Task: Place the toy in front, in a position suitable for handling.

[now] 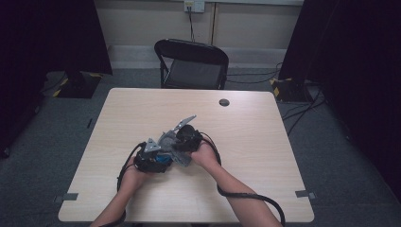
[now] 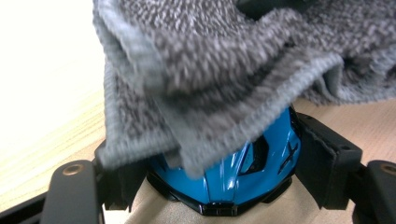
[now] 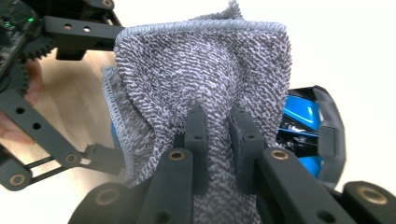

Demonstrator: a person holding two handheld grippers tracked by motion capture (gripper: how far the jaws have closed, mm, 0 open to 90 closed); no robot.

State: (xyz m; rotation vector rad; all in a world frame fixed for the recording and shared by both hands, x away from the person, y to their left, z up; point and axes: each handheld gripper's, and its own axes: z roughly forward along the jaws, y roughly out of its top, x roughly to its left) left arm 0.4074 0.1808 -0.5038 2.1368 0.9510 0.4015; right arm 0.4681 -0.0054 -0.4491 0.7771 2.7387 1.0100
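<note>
Cloth (image 2: 219, 79) covers the top of the blue toy (image 2: 233, 177) held between the left gripper (image 2: 219, 186) fingers; just the toy's lower blue face and black rim show below the cloth's hem. What the toy is, too little shows to tell. Cloth runs off the top and right edges of the left gripper view, its full outline unseen.

Right gripper (image 3: 219, 135) fingers pinch the cloth (image 3: 201, 70); fold between the pads hidden, cloth's lower end cut by the bottom edge. Beyond the fingers, the toy (image 3: 299, 116) shows as a blue sliver at the cloth's right.

High view: cloth (image 1: 170, 142), toy (image 1: 163, 160) and both grippers crowd together, too small to tell contact.
</note>
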